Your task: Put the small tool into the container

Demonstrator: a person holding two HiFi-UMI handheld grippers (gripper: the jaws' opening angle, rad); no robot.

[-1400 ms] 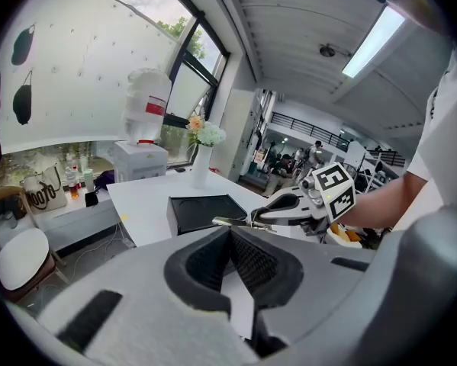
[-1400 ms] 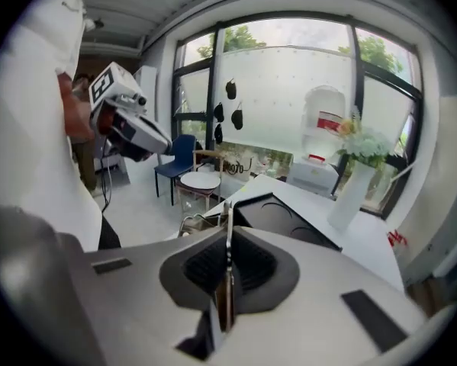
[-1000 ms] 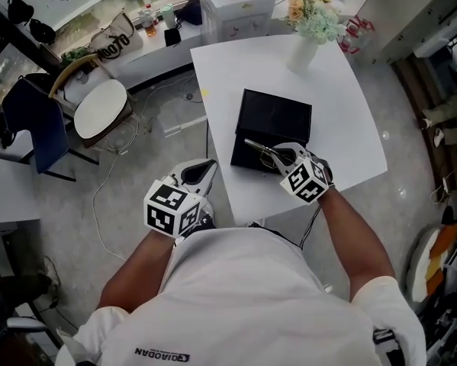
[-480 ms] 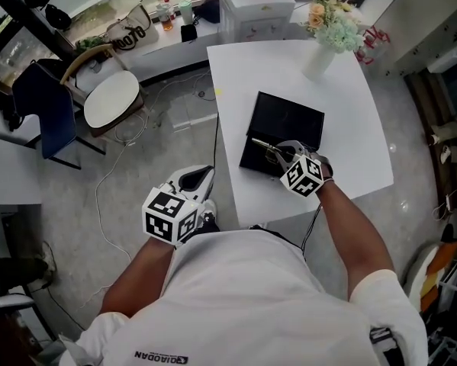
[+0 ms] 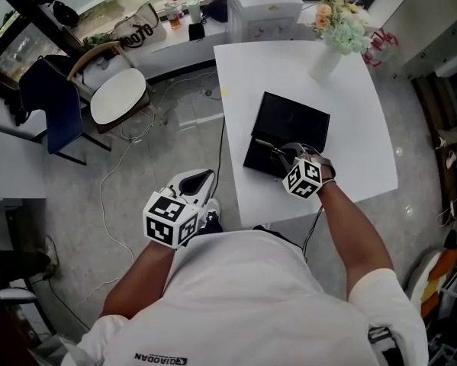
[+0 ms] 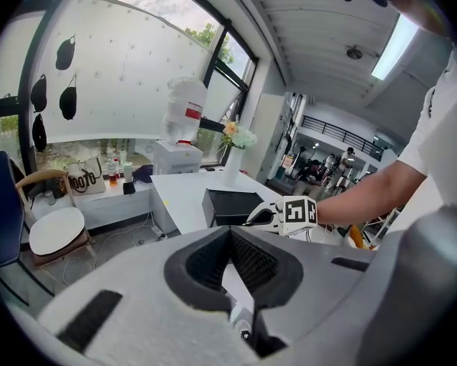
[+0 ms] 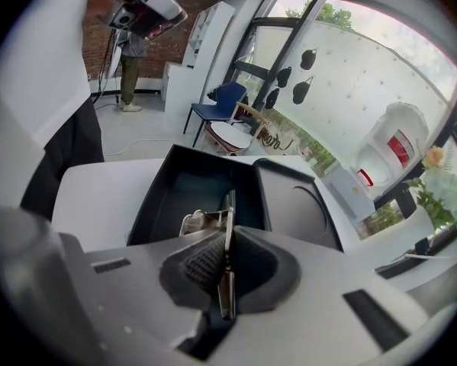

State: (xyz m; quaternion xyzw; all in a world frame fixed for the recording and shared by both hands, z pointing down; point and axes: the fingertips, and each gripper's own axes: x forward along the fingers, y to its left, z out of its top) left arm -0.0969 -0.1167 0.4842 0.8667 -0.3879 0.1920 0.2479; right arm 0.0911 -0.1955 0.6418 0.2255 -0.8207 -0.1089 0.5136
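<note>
The step in hand is the placing: the right tongs [image 7: 226,242] carry the small tool [image 7: 227,208] and hang tilted downward over the black container [image 7: 153,197], which sits open on the white surface [image 7: 98,193]. The jaws stand almost together, pinching the thin metal tool edge-on between the pads. They have just been opening a little, but the tool is still gripped between them and has not dropped.

From the tips the tool juts forward, its bent metal end reaching out over the near part of the container's hollow. The dark floor of the box lies just below and ahead of the tongs. Whether the tool touches that floor I cannot tell; it looks just above it.

The next move, as I judge it, calls for parting the jaws enough to let the tool fall inside the walls, then lifting clear without catching the rim.

The left tongs [image 6: 230,233] hold nothing, their jaws together at the tips. They are well apart from the container, off the surface's edge and close to the person's body
</note>
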